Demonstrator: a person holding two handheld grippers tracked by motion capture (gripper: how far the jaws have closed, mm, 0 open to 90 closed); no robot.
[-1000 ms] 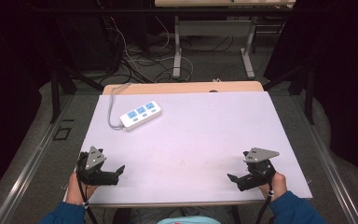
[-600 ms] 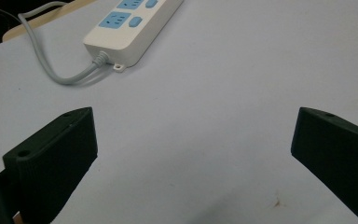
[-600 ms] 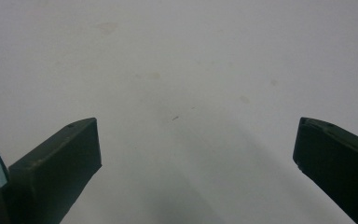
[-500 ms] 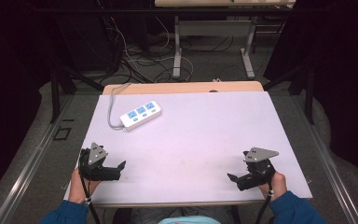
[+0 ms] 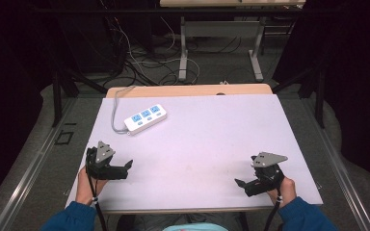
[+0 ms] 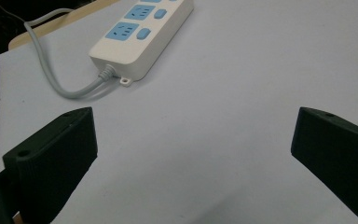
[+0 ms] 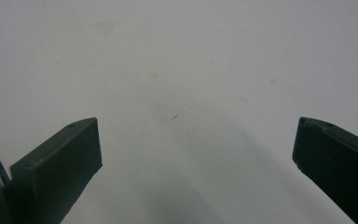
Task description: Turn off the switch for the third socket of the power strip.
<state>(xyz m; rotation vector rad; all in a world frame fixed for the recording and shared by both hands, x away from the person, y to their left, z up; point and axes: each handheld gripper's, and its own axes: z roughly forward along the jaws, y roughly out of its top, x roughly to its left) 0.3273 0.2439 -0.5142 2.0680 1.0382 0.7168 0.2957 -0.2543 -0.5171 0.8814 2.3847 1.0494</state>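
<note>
So the biggest thing here is the surface [image 5: 197,144], a pale lavender-white sheet with a strip of wood showing along its far edge. It's mostly bare, with a few faint smudges that show up in the right gripper view.

Next is the power strip [image 5: 145,119], white with blue sockets, sitting up around 11 o'clock on the surface and angled a bit. Its grey cord [image 5: 117,103] loops off its near-left end and runs back toward the far edge. In the left gripper view the power strip [image 6: 142,32] is just ahead and left of centre, lying flat, well clear of the jaws.

Left tongs [image 5: 125,167] are down at about 8 o'clock, held in the person's left hand [image 5: 87,185], pointing toward the middle. Jaws spread wide, nothing in them.

Right tongs [image 5: 242,185] are at about 4 o'clock in the right hand [image 5: 282,188], pointing left. Also wide apart and not gripping anything, just bare surface between the jaws.
</note>
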